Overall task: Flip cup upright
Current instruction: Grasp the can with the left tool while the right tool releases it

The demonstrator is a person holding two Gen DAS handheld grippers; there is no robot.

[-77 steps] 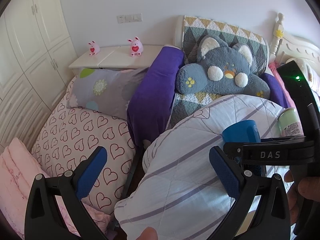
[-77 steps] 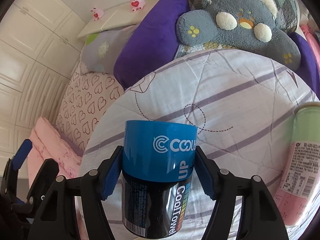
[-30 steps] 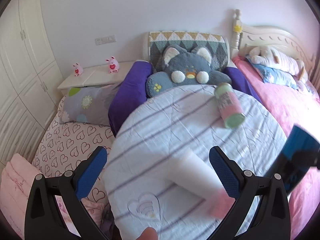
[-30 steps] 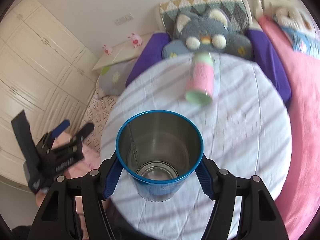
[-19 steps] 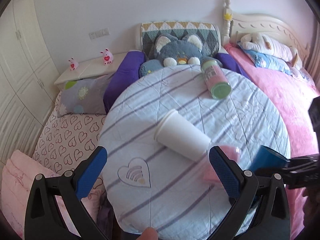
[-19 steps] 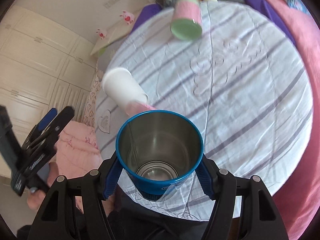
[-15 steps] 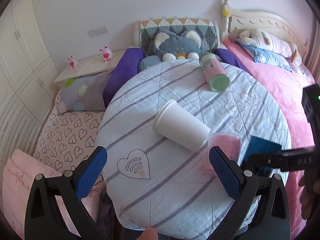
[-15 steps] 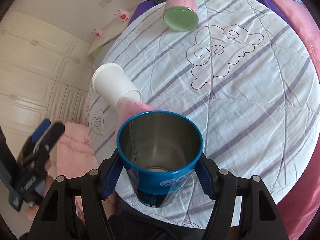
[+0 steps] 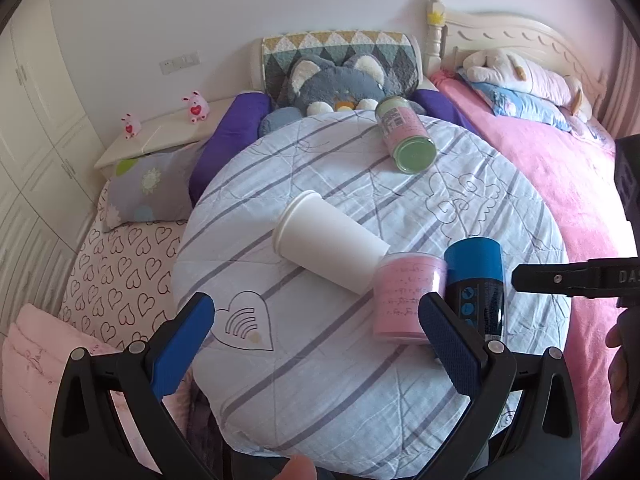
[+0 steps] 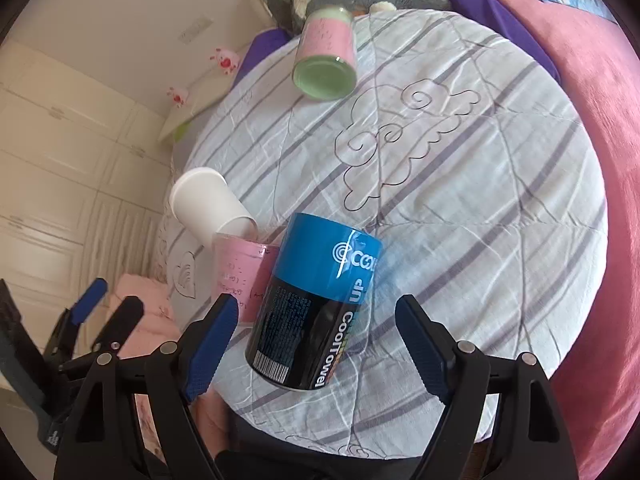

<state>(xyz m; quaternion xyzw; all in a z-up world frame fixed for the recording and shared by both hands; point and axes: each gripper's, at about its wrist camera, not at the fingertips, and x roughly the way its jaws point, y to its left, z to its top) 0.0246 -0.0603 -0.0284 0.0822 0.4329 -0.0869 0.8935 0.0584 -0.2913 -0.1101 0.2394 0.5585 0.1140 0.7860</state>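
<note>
A blue and black metal cup point(image 10: 316, 304) stands on the round table point(image 10: 500, 208) near its front edge, free of any grip. It also shows in the left wrist view point(image 9: 476, 280). My right gripper point(image 10: 316, 348) is open, its jaws spread wide on either side of the cup without touching it. My left gripper point(image 9: 320, 344) is open and empty, held above the table's front left. A white paper cup point(image 9: 324, 244) lies on its side mid-table. A pink cup point(image 9: 406, 296) stands beside the blue cup, touching it.
A pink and green cup point(image 9: 404, 136) lies on its side at the table's far edge. The table wears a striped white cloth. A pink bed point(image 9: 560, 184) lies to the right. Pillows and a plush toy point(image 9: 336, 84) sit behind the table.
The right gripper set the blue cup down on the table beside the pink cup and opened its jaws. The left gripper pulled back slightly.
</note>
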